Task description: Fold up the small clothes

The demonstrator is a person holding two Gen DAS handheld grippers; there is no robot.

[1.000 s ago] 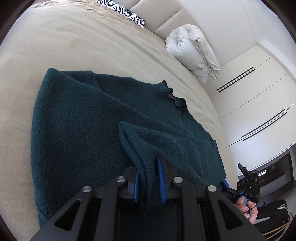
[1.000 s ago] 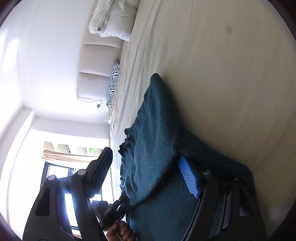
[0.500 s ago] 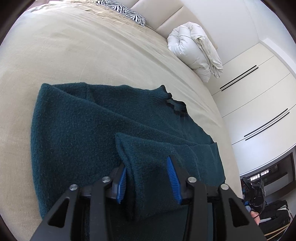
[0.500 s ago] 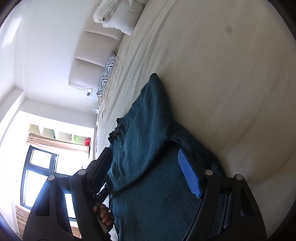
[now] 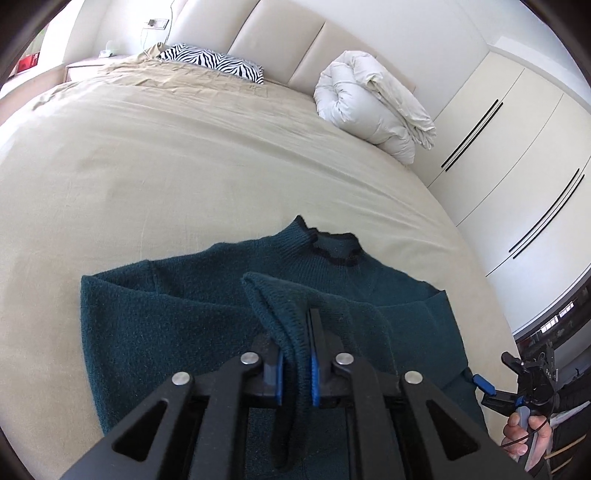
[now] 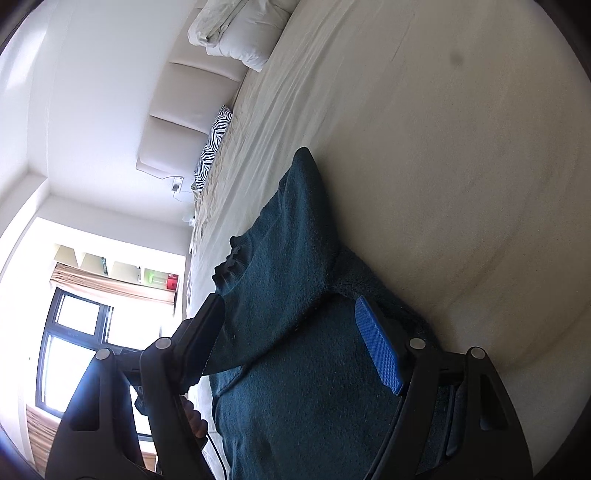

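A dark teal knitted sweater (image 5: 177, 325) lies flat on the beige bed, collar (image 5: 332, 247) pointing to the headboard. My left gripper (image 5: 295, 332) is closing its jaws, and the blue pads pinch a folded sleeve cuff (image 5: 277, 302) lifted above the sweater's body. In the right wrist view my right gripper (image 6: 288, 310) stands wide open low over the sweater (image 6: 295, 240), its blue pad (image 6: 376, 350) bare and pressing on nothing. That right gripper (image 5: 517, 391) also shows at the sweater's right edge, held by a hand (image 5: 524, 432).
The beige bed sheet (image 5: 184, 166) stretches far beyond the sweater. A rolled white duvet (image 5: 373, 107) and a zebra pillow (image 5: 210, 62) lie by the padded headboard (image 5: 280, 33). White wardrobe doors (image 5: 517, 166) stand to the right, a window (image 6: 74, 332) to the left.
The left jaws opened around the sleeve cuff and then closed on it again. The left gripper rose and drew back, so more of the bed shows. The right gripper stayed open.
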